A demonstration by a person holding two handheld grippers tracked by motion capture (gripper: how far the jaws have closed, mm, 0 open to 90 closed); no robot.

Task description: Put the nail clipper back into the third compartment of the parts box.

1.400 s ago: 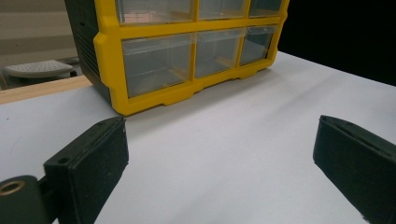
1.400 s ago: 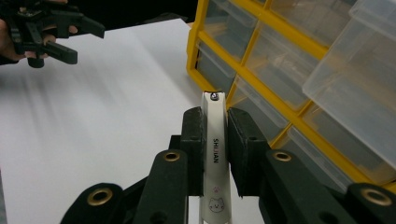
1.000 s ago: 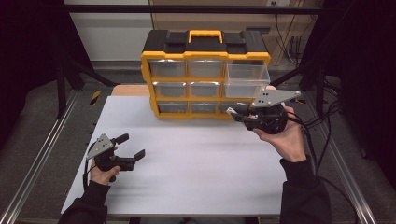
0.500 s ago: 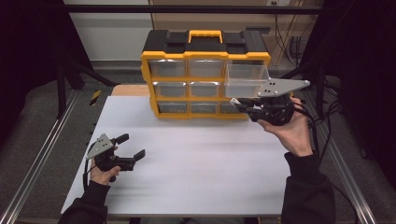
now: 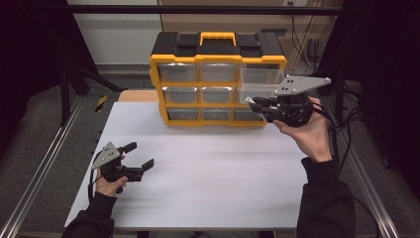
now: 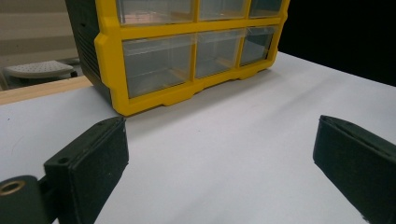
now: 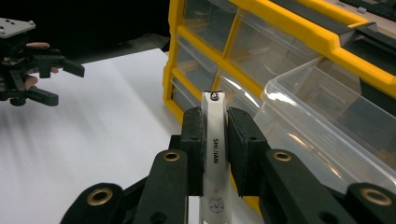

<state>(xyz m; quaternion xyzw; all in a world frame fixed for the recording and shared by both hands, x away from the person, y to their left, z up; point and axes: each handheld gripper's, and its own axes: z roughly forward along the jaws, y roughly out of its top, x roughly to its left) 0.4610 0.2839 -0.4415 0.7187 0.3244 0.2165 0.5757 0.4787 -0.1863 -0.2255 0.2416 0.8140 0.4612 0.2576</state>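
Note:
A yellow and black drawer cabinet (image 5: 218,79) (image 6: 187,51) stands at the back of the white table (image 5: 208,173). Its top right clear drawer (image 5: 260,84) (image 7: 327,121) is pulled out. My right gripper (image 5: 255,104) (image 7: 215,126) is raised beside that drawer's front, shut on a white nail clipper (image 7: 213,140) printed with black letters. My left gripper (image 5: 139,155) rests low over the table's front left, open, with nothing between its fingers (image 6: 88,163). In the right gripper view the left gripper (image 7: 51,79) appears far off at the upper left.
A wooden board (image 5: 133,95) lies behind the table's back left edge. Metal rails (image 5: 44,163) run along both sides of the table. Cables (image 5: 341,129) trail at the right. White surface lies open between the two grippers.
My right gripper has risen and moved closer to the pulled-out top right drawer, carrying the nail clipper. The left gripper has stayed in place.

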